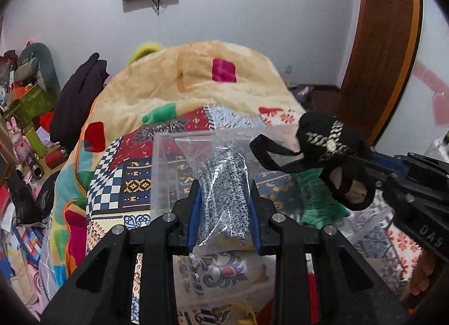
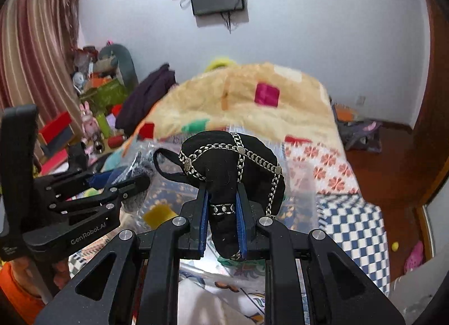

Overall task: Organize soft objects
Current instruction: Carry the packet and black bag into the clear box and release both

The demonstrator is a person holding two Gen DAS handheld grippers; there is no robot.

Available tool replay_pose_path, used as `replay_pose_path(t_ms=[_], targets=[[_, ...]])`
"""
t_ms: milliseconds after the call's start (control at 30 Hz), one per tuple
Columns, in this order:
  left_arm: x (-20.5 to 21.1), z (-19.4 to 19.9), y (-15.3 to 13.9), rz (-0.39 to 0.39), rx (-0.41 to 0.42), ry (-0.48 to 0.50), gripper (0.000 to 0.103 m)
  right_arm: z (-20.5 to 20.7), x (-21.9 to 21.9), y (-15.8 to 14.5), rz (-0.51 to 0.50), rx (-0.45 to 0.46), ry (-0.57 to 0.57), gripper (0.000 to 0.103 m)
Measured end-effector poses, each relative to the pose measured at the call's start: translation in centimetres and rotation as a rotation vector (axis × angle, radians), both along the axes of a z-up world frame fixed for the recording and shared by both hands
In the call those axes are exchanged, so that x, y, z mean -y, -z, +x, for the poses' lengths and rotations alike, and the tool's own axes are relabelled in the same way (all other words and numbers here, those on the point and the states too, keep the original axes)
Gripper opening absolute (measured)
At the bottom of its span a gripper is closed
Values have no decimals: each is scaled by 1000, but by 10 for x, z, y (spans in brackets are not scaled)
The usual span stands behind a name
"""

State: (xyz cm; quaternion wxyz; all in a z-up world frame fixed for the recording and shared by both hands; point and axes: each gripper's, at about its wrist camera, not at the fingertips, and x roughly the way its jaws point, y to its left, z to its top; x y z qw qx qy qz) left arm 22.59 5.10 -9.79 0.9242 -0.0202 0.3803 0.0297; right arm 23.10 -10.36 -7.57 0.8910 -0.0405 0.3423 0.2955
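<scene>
Our left gripper [image 1: 224,207] clamps a clear bag [image 1: 221,184] of speckled fabric upright, perhaps keeping it open for filling. Our right gripper [image 2: 223,221] pinches the black chain-trimmed cap [image 2: 233,165] just beside it, above the bed [image 2: 350,224].

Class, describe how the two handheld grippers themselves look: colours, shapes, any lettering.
Both the left gripper and the right gripper are matte black angular linkages with triangular cutouts, silver round pivot pins and blue pads lining the jaws. White "GenRobot.AI" lettering marks the left one's side, seen from the right wrist. No cables show.
</scene>
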Motion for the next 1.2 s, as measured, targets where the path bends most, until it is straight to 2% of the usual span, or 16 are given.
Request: replay_pose_path(t_ms=[200,300,367,467,600,767,1000,1200], targets=[[6,10,16,26,-40,11,32,9,-5,18,-19,-83,-18,17],[6,8,17,13,-42,6,40,8,-5,18,-19,-104,-33,24],[5,6,15,-13,-41,10,47,6,-4,17,-13,-108,-41,35],[5,-1,7,-22,-20,13,51,-2,3,10,-6,-82,-40,46],[5,-16,-7,-34,16,18,58,-14,12,-4,11,-38,-34,50],[8,-47,-28,-46,70,34,64,-36,31,-27,42,44,-6,62],[23,-86,-34,-48,98,81,69,-66,48,-36,39,96,7,64],[34,-106,-9,-35,67,100,70,-84,51,-14,16,56,-12,64]])
